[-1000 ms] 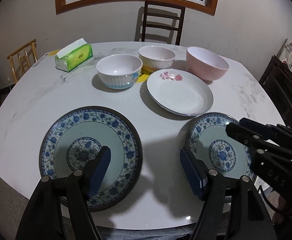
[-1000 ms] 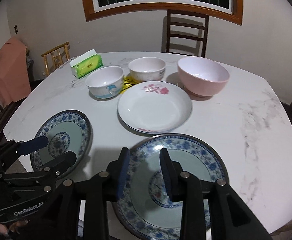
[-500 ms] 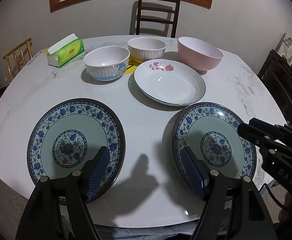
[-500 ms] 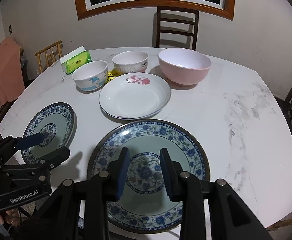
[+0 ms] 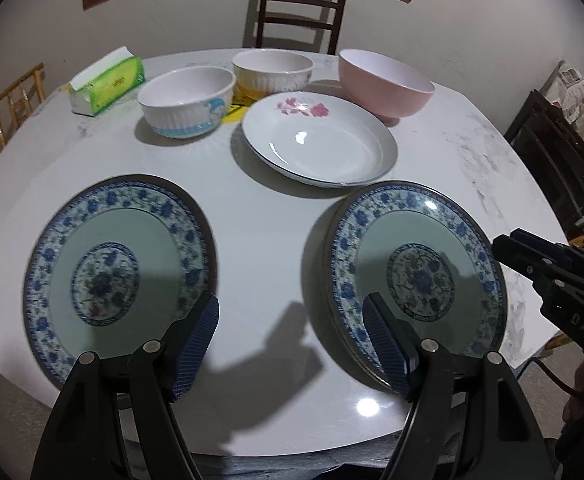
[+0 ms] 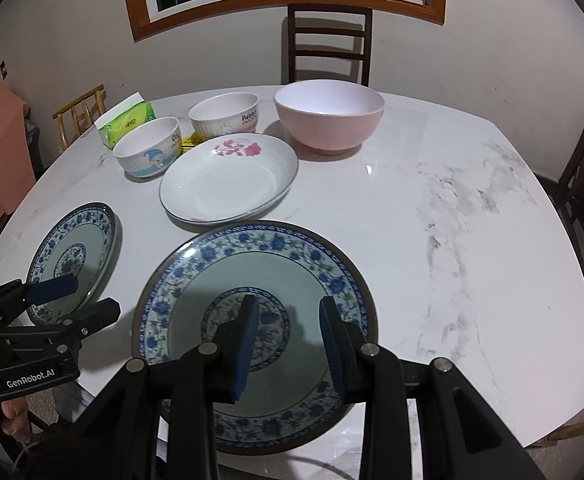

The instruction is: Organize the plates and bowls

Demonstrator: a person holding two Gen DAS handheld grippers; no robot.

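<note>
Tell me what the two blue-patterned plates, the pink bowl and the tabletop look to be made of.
Left blue-patterned plate and right blue-patterned plate: likely glazed ceramic, possibly melamine; glossy face, printed floral border, dark rim.
Pink bowl: ceramic or melamine, can't tell; smooth, even colour, soft sheen.
Tabletop: polished marble or a marble-look slab; white with grey veining and sharp light reflections.

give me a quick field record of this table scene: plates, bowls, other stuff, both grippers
plates: left blue-patterned plate; right blue-patterned plate; white floral plate
bowls: cartoon bowl; ribbed bowl; pink bowl
stacking: none, all separate on the table
other: tissue box
left gripper: open, empty, between the blue plates
right gripper: narrowly open, empty, above the right blue-patterned plate
</note>
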